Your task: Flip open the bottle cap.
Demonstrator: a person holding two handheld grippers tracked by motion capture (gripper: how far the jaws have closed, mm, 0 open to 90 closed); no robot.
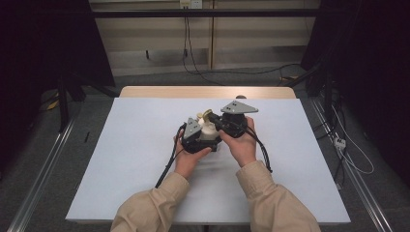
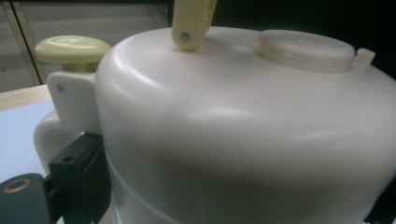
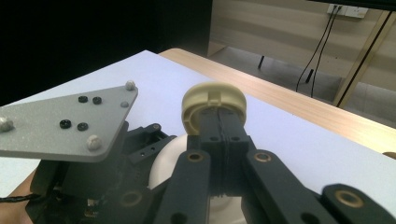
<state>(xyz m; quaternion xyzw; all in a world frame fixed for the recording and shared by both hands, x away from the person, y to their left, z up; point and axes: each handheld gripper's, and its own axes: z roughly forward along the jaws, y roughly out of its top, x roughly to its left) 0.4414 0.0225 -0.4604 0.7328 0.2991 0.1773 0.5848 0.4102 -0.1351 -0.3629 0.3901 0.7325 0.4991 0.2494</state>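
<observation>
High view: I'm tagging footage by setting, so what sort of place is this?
Probably a lab or recording studio: a white-covered table between dark curtains, floor rails, and loose cables running to wall sockets.

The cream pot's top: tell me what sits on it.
The cream pot carries a round flat cap, a yellowish handle and a mushroom knob at its side. The right gripper covers part of the handle.

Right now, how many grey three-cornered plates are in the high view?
2. One tops the left hand-held gripper, just left of the cream container; the other tops the right hand-held gripper, farther up and right. None seems hidden.
</observation>
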